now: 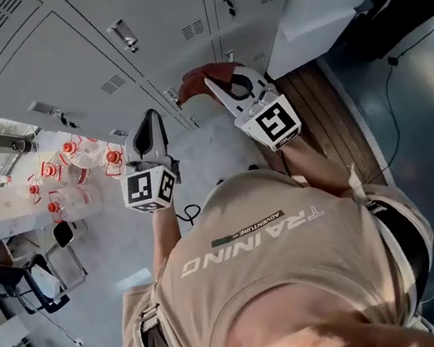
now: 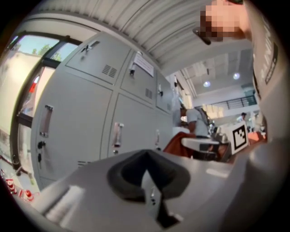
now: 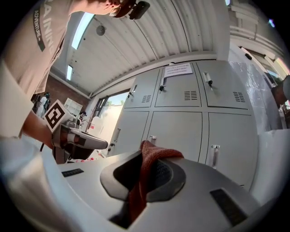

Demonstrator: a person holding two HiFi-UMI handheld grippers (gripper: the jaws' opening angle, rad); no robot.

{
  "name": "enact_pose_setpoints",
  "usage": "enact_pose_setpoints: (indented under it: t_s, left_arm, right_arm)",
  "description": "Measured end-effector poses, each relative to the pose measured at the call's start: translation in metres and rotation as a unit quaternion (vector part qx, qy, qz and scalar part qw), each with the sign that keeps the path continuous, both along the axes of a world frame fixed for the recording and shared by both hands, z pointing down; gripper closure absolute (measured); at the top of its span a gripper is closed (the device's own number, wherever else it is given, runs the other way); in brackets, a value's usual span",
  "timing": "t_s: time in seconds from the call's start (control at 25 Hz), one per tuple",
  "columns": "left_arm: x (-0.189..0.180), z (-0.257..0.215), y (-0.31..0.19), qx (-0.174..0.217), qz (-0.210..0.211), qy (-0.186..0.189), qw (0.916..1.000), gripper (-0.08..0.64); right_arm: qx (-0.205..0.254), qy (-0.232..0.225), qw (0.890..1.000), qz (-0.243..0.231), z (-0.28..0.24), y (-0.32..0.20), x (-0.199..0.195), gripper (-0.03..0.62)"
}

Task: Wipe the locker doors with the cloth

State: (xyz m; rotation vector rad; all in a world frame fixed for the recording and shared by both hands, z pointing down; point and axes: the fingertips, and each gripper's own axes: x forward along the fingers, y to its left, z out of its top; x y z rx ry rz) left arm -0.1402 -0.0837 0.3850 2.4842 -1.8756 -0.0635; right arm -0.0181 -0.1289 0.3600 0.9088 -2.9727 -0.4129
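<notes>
Right claw (image 3: 144, 168) was clamped shut on the red cloth (image 3: 153, 155). The fabric bunched up out of the jaws and a strip ran down the slot between them, so the grip looked firm enough to rub without dropping it. In the head view the right claw (image 1: 223, 87) pointed the cloth (image 1: 199, 77) at the grey locker doors (image 1: 96, 40). It was close to them, but contact could not be told, and in the right gripper view the doors (image 3: 174, 131) looked a little way off. Judged as an approach to a wipe, or a gap between strokes.

Left claw (image 2: 147, 176) had its jaws together with nothing in them. In the head view it (image 1: 150, 130) sat beside the right one, near it but apart, and was probably just parked since one cloth needs one claw. It faced the lockers (image 2: 77, 122) too.

No surface carried the task; the cloth stayed in the claw. The room had a bank of grey lockers with chrome handles (image 1: 125, 36) and vents, and a paper notice (image 3: 178, 69) on an upper door. The floor (image 1: 207, 162) was grey with a wooden strip (image 1: 330, 108), and something draped in white (image 1: 312, 4) stood nearby. Off to the side were red-capped bottles (image 1: 75, 163), a chair (image 1: 34, 286) and a bright window (image 2: 27, 77). The ceiling was ribbed metal.
</notes>
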Motion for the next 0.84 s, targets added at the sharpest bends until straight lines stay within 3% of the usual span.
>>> enact_pose_setpoints:
  t_s: [0.36, 0.48, 0.84]
  left_arm:
    - [0.016, 0.003, 0.004, 0.002, 0.017, 0.002, 0.9998, 0.555]
    - [0.021, 0.007, 0.009, 0.001, 0.023, -0.014, 0.9996, 0.555]
    - [-0.001, 0.037, 0.007, -0.016, -0.007, 0.007, 0.9998, 0.555]
  right_arm:
    - [-0.01, 0.026, 1.0, 0.009, 0.009, -0.003, 0.017, 0.565]
    - [-0.024, 0.03, 0.999, 0.007, 0.02, -0.002, 0.017, 0.563]
    - [-0.043, 0.05, 0.998, -0.012, 0.042, 0.0, 0.003, 0.565]
